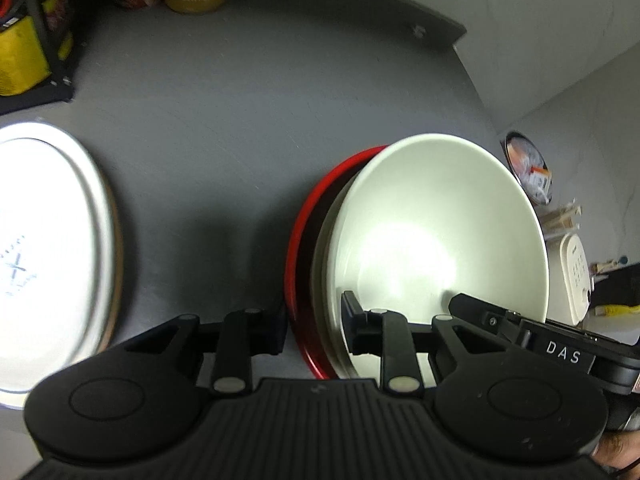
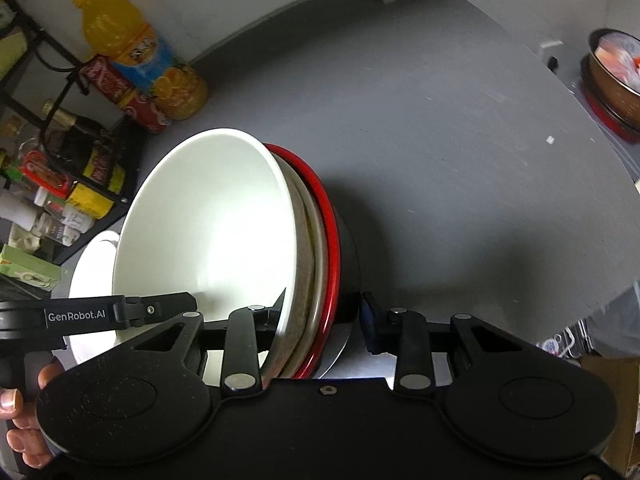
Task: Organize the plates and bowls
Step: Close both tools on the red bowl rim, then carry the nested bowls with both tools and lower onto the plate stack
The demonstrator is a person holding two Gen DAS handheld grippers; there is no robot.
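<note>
A stack of nested bowls [image 1: 432, 232] fills the near middle of both views: a white bowl [image 2: 208, 232] inside a beige one, inside a red-rimmed bowl [image 2: 330, 248] with a dark outer wall. The stack is tilted over the grey table. My left gripper [image 1: 316, 330] is shut on the stack's rim, one finger inside the white bowl and one outside the red bowl. My right gripper [image 2: 322, 316] is shut on the opposite rim in the same way. Each gripper's black finger shows inside the white bowl in the other's view.
A white plate [image 1: 44, 256] lies on a brown-rimmed plate at the left. A black rack [image 2: 60, 168] of packets, an orange juice bottle [image 2: 132, 56] and red cans [image 2: 120, 92] stand at the back left. A filled pan [image 2: 616, 76] sits beyond the table's right edge.
</note>
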